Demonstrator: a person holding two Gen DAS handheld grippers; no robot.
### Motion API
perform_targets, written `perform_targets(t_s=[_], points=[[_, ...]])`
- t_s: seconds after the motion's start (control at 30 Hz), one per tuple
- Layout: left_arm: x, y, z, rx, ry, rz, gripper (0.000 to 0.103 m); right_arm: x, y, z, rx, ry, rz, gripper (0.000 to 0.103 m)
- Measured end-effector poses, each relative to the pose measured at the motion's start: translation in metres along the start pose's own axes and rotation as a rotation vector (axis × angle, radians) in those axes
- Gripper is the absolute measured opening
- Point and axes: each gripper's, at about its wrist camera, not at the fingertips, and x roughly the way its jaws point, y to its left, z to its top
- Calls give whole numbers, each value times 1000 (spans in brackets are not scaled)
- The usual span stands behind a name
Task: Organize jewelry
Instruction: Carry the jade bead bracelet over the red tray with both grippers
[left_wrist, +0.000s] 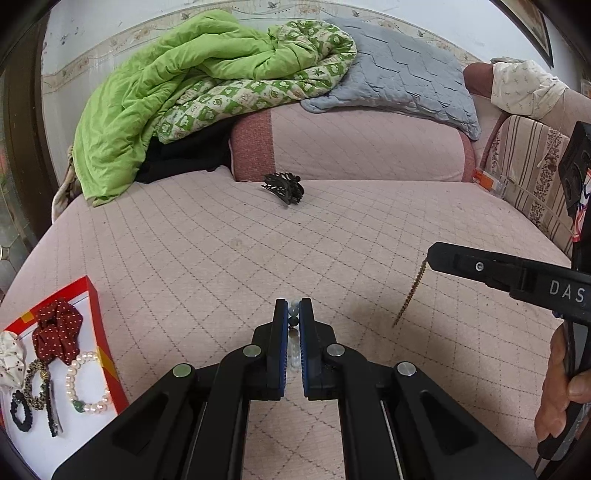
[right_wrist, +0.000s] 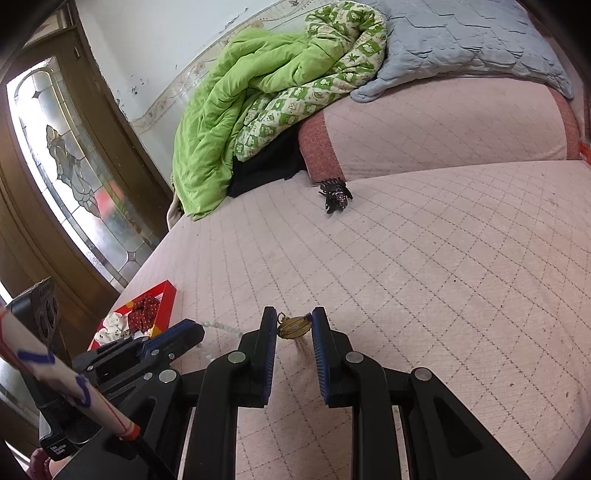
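In the left wrist view my left gripper (left_wrist: 294, 304) is shut on a bracelet of pale and dark beads (left_wrist: 294, 313), held above the pink quilted bed. In the right wrist view that bracelet (right_wrist: 221, 326) trails from the left gripper (right_wrist: 195, 330). My right gripper (right_wrist: 294, 315) is shut on a gold oval pendant (right_wrist: 294, 328). Its chain (left_wrist: 410, 295) hangs from the right gripper (left_wrist: 433, 253) at the right. A red box with a white floor (left_wrist: 96, 314) lies at the lower left. It holds a red dotted scrunchie (left_wrist: 59, 328), a pearl bracelet (left_wrist: 86, 384) and dark hair ties.
A black hair claw (left_wrist: 284, 188) lies on the bed (left_wrist: 229, 251) near a pink bolster (left_wrist: 351, 144). A green quilt (left_wrist: 155, 92) and grey pillow (left_wrist: 402, 70) are piled behind. A glass-panelled door (right_wrist: 74, 166) stands beyond the bed's left edge. A hand (left_wrist: 561, 380) grips the right tool.
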Motion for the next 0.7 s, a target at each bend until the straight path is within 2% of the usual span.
perform_targets(t_s=[0.7], points=[[-26,19,-6,-29,-41,71,5,2,31,-6,-64,-4,32,21]])
